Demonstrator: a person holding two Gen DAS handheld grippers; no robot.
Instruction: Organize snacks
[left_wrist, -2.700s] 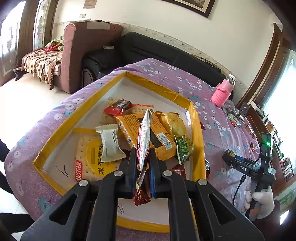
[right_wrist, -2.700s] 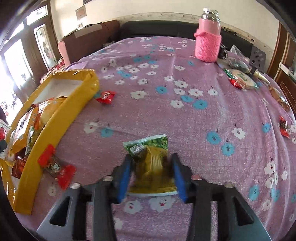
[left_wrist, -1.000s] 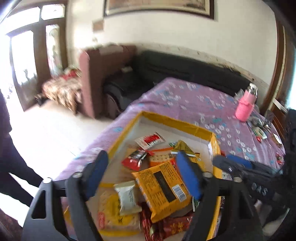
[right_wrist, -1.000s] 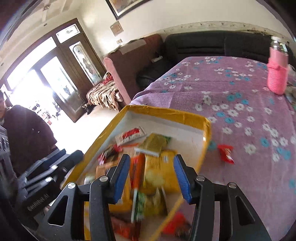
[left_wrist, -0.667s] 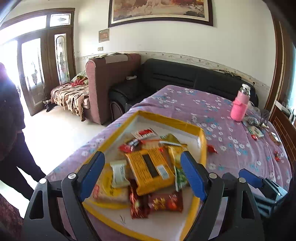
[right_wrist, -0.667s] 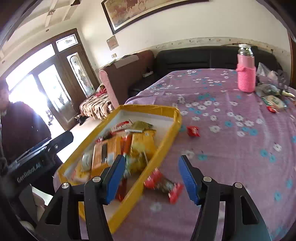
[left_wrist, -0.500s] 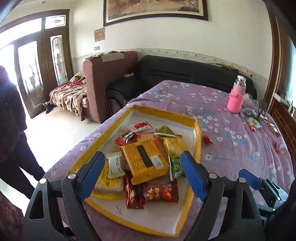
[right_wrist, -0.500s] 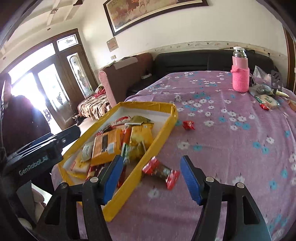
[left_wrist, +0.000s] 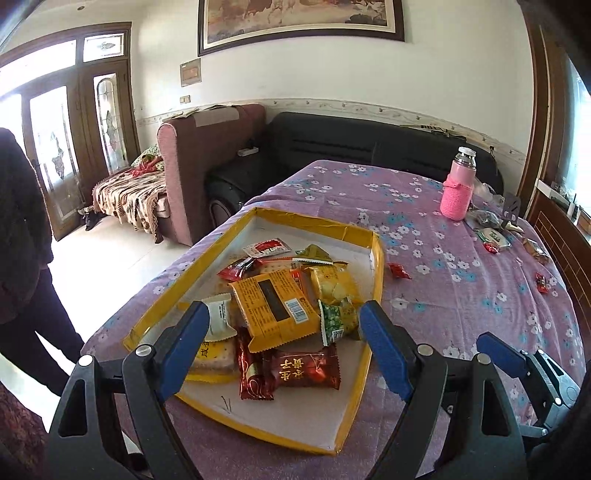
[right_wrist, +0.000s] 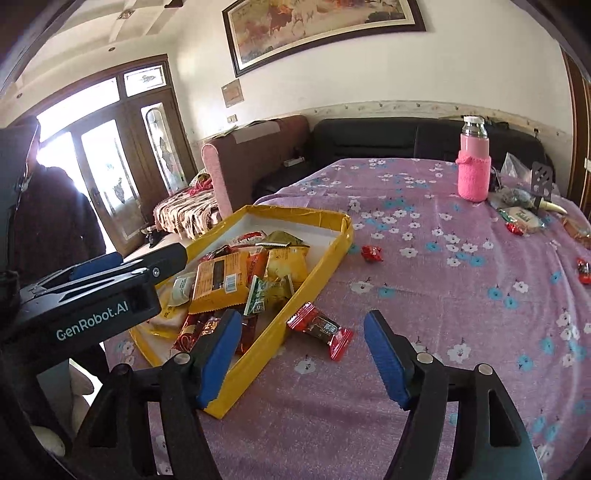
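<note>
Yellow rims the shallow tray (left_wrist: 377, 266) on the purple flowered cloth (left_wrist: 443, 295), and from my left wrist I see it heaped with snacks: an orange biscuit pack (left_wrist: 275, 304) on top, a green pea packet (left_wrist: 338, 319) against its right side, a dark red sweet (left_wrist: 304, 369) nearest me. My left gripper (left_wrist: 284, 347) is spread wide above them, holding nothing. A small red candy (left_wrist: 398, 271) lies on the cloth just right of the tray, and a pink bottle (left_wrist: 457, 192) stands far off.

From my right wrist, my right gripper (right_wrist: 301, 356) is also wide and empty, over the cloth beside the tray (right_wrist: 295, 295). A red wrapped snack (right_wrist: 319, 328) lies just outside the rim, between my blue pads (right_wrist: 384, 356)
</note>
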